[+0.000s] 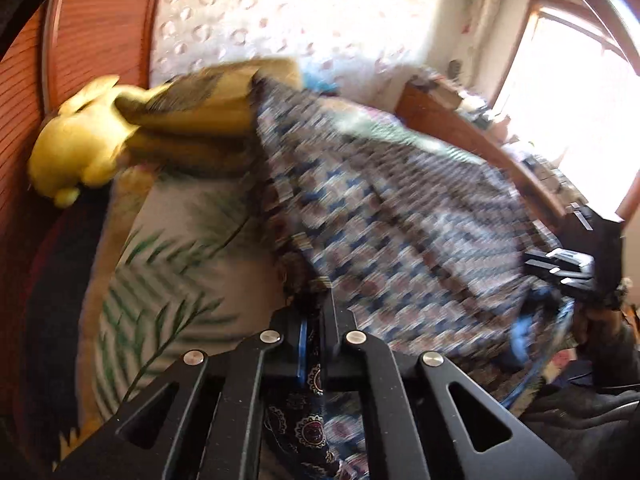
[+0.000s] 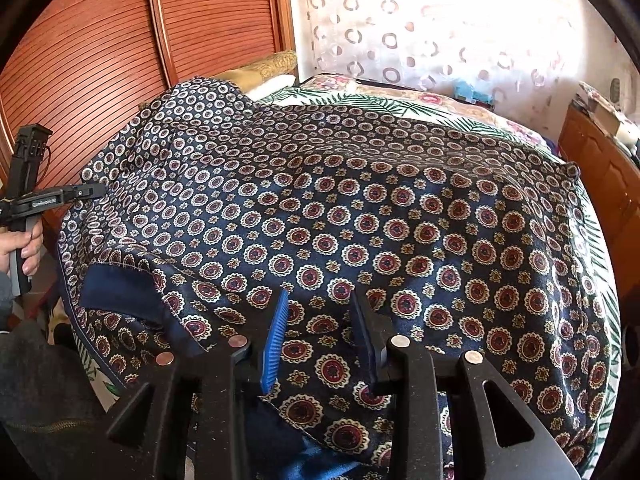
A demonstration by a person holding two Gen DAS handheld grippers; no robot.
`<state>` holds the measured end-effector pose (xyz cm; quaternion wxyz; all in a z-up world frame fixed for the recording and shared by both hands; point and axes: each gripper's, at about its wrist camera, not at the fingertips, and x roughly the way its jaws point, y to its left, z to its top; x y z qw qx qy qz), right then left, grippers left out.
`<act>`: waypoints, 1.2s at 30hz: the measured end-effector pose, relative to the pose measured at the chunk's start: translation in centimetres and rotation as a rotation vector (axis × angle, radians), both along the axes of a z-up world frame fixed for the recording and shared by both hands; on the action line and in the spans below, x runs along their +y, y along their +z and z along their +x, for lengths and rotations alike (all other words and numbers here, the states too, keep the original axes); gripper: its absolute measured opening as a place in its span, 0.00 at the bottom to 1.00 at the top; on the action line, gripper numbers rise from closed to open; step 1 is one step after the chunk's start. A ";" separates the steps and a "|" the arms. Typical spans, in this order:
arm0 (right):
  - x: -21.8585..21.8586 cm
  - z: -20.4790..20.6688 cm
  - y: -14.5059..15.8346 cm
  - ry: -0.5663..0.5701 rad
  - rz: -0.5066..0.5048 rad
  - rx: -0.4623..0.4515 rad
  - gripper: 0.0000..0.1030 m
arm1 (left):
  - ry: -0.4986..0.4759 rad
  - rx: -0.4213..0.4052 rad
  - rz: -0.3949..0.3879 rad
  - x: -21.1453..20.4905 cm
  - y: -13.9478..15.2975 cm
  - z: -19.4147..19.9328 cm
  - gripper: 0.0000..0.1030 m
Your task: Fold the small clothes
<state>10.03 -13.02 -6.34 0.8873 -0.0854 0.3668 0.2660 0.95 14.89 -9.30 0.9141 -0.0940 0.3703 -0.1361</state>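
Observation:
A dark blue cloth with red and cream medallions [image 2: 360,208] is spread over the bed; it shows blurred in the left wrist view [image 1: 400,220]. My left gripper [image 1: 314,320] is shut on an edge of the cloth and lifts it; it also shows at the far left of the right wrist view [image 2: 96,191]. My right gripper [image 2: 320,320] is open, its blue-padded fingers [image 2: 276,340] apart over the near part of the cloth, holding nothing. It also shows at the right of the left wrist view [image 1: 560,268].
The bed has a palm-leaf cover [image 1: 172,248]. A yellow plush toy [image 1: 76,148] and a gold pillow [image 1: 208,96] lie at its head. A slatted wooden wardrobe [image 2: 100,52] stands behind, a wooden dresser [image 2: 608,168] at the right, a curtained window [image 2: 440,20] beyond.

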 end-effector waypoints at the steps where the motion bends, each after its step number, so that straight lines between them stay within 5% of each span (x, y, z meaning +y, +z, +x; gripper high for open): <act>1: -0.3 0.0 0.1 -0.006 0.008 -0.001 0.32 | -0.018 -0.021 -0.003 -0.5 0.8 0.3 0.04; 13: -6.1 -1.5 2.1 -0.118 0.072 -0.056 0.32 | -0.299 -0.212 -0.016 -11.0 9.0 6.0 0.03; 24: -12.0 -3.0 3.5 -0.215 0.108 -0.105 0.32 | -0.580 -0.268 -0.039 -22.5 12.7 7.7 0.03; 28: -12.6 -4.0 4.2 -0.239 0.131 -0.119 0.32 | -0.609 -0.274 0.001 -25.2 13.0 7.6 0.05; 36: -12.9 -3.5 4.0 -0.250 0.144 -0.115 0.32 | -0.538 -0.219 0.046 -24.7 10.8 8.9 0.77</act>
